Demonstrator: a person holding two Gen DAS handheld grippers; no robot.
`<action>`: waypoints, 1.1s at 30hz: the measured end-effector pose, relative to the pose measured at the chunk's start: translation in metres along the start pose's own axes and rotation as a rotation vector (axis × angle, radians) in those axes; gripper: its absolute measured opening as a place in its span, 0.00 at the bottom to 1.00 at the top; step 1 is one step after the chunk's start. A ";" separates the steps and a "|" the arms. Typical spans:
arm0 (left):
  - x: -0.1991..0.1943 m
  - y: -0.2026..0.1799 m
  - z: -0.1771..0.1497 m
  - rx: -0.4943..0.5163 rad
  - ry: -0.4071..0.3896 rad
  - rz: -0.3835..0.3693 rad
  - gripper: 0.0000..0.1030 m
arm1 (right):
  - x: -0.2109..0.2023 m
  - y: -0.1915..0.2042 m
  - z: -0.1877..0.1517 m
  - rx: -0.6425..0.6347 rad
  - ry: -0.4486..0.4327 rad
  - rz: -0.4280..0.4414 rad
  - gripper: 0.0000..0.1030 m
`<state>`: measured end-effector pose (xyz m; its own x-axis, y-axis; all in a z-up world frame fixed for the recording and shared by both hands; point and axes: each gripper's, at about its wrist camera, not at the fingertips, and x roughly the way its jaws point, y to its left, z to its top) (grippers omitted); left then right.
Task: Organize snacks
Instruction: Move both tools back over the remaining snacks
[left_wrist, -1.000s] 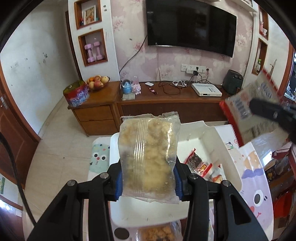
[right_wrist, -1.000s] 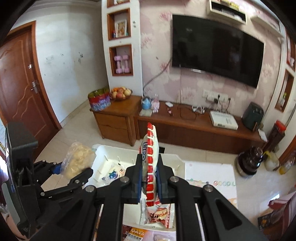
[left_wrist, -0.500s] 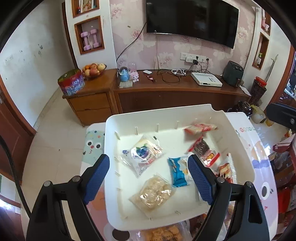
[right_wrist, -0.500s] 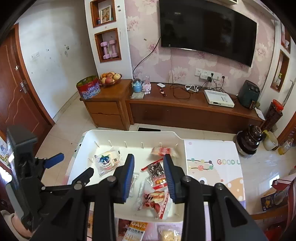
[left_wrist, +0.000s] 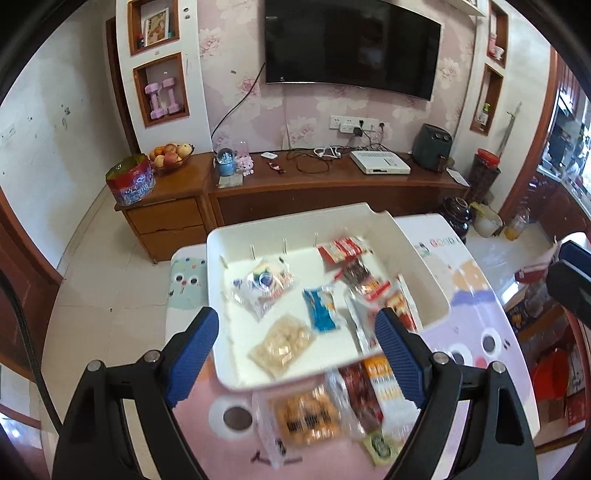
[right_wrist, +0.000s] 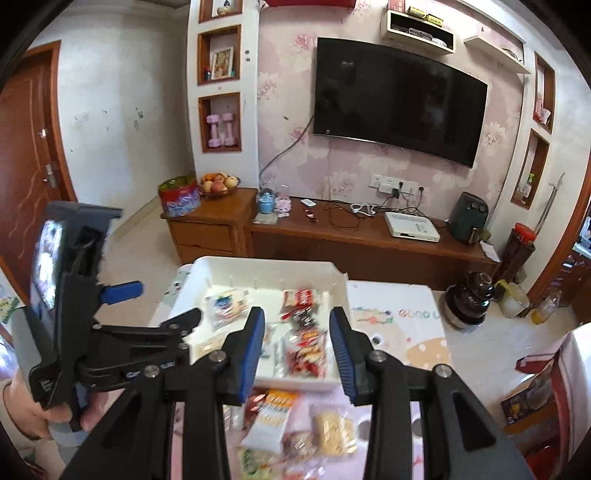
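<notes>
left claw (left_wrist: 297, 345) wide open, empty | right claw (right_wrist: 297, 345) jaws just opening, empty | snack packets (left_wrist: 282, 341) lie in white tray (left_wrist: 424, 266); loose packets (right_wrist: 271, 410) near its front edge | risk: crowded pile, claw pinches two packets

Smooth white plastic tray (left_wrist: 236, 369) between the jaws, shiny crinkly plastic snack packs (left_wrist: 282, 345) inside it, glossy brown wood cabinet (left_wrist: 332, 184) beyond, matt black gripper arms

White tray (left_wrist: 424, 258) (blue packet (left_wrist: 321, 308))
</notes>
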<state>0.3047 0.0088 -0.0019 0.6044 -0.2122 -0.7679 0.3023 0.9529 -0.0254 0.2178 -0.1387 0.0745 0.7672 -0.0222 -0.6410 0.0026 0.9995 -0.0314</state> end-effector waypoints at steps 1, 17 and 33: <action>-0.007 -0.002 -0.005 0.005 0.001 -0.001 0.83 | -0.008 0.002 -0.005 0.007 -0.010 0.010 0.36; -0.125 -0.034 -0.099 -0.005 -0.134 -0.017 0.88 | -0.117 -0.001 -0.063 0.053 -0.128 -0.002 0.50; -0.102 -0.066 -0.162 -0.062 -0.096 -0.020 0.88 | -0.104 -0.041 -0.127 0.074 -0.002 -0.110 0.54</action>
<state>0.1038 0.0025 -0.0251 0.6674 -0.2486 -0.7020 0.2709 0.9591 -0.0821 0.0569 -0.1804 0.0450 0.7607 -0.1318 -0.6356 0.1339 0.9900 -0.0450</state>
